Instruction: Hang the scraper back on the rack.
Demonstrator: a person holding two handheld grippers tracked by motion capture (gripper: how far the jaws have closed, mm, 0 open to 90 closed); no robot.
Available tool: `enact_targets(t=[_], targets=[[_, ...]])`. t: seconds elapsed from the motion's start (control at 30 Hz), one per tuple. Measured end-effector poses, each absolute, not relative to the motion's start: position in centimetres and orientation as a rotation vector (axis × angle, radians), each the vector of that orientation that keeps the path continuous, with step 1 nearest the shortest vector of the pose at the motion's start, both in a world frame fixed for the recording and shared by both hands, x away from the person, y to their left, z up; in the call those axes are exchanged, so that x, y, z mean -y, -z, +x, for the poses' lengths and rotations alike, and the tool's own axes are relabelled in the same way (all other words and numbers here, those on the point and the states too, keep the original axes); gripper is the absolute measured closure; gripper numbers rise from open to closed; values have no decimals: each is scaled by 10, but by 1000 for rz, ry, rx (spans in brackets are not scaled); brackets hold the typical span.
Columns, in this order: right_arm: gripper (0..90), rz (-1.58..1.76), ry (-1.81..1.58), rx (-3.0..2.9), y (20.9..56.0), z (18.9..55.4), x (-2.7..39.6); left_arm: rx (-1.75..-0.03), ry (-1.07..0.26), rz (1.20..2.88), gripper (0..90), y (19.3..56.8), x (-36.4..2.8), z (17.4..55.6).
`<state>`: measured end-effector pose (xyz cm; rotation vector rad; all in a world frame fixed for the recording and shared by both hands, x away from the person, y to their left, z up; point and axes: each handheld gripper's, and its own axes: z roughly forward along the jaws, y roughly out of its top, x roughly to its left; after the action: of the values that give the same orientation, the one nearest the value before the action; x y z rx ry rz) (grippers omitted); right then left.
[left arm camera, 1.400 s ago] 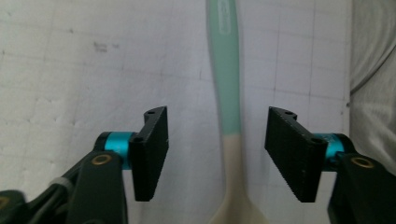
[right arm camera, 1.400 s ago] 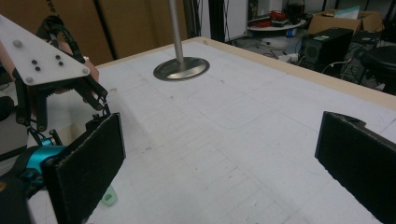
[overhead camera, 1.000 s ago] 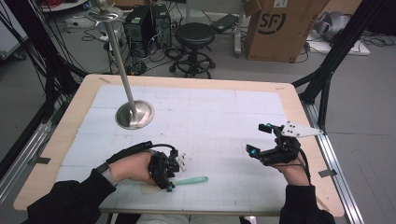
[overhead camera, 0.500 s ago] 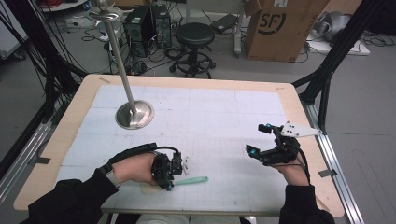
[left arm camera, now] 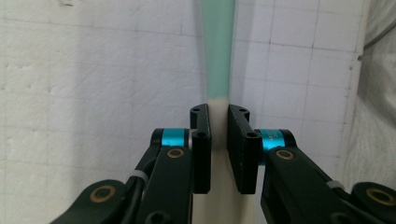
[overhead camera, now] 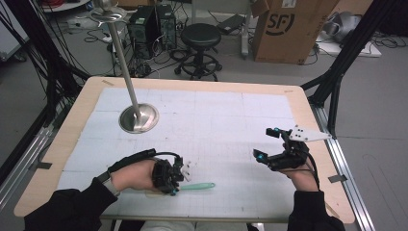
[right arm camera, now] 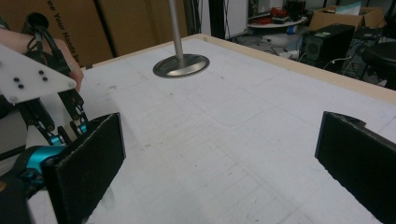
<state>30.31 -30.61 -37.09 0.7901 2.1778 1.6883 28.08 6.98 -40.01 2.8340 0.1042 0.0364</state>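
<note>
Mint-green and cream, slim and flat: the spatula-like tool (overhead camera: pixel 195 186) lies on the white gridded mat (overhead camera: pixel 216 120), near the table's front edge, well in front of the metal stand (overhead camera: pixel 138 118). Green end tapers away from the left gripper (overhead camera: pixel 172 185); cream end sits between its jaws. In the left gripper view the tool (left arm camera: pixel 217 51) runs straight up the frame, and the two black pads have just been closing on the cream handle, now pressed against both its sides: clamped on it. Pads are flat matte black plates with screw holes, teal collars behind.

Right gripper (overhead camera: pixel 270 144) hovers over the mat to the right of the stand, well apart from the tool, jaws spread wide, nothing between them. Its own view gives the foam-like texture of the pads and the stand's round brushed-steel base (right arm camera: pixel 181 65) with a thin pole; it also catches the left gripper's grey plate at the frame's left.

Mat is quilted, faint square grid. Table rim is pale wood (overhead camera: pixel 62 139). Behind the stand: cardboard box (overhead camera: pixel 288 29) printed "SF", black stool (overhead camera: pixel 201 36).
</note>
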Motion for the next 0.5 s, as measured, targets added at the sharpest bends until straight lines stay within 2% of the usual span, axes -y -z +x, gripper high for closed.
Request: enact_targets(t=[0.5], targets=[[7,792,-1670,-2191,373,304,304,-300,-136,2596,801,368,-126,293]])
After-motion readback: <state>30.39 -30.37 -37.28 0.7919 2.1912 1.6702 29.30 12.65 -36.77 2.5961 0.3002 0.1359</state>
